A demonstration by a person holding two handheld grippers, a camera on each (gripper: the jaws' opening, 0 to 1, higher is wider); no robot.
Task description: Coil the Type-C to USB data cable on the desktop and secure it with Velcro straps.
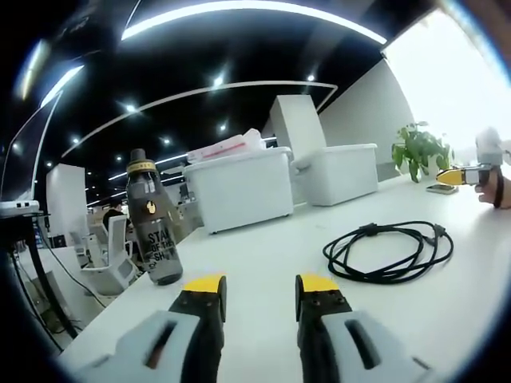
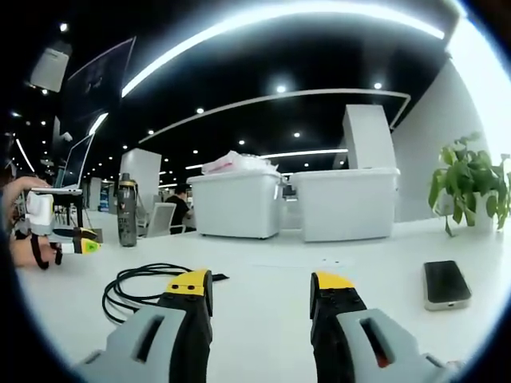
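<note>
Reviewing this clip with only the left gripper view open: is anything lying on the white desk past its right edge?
Observer: Yes, a black smartphone lies flat there, screen dark.
Operator: Is it near the loosely coiled black data cable?
Observer: No. In the right gripper view the cable lies on the opposite side of the right gripper.
Operator: Is that gripper holding anything?
Observer: No, its yellow-tipped jaws stand open and empty.
Operator: What stands behind the phone?
Observer: A leafy green potted plant, by the white wall.
</note>
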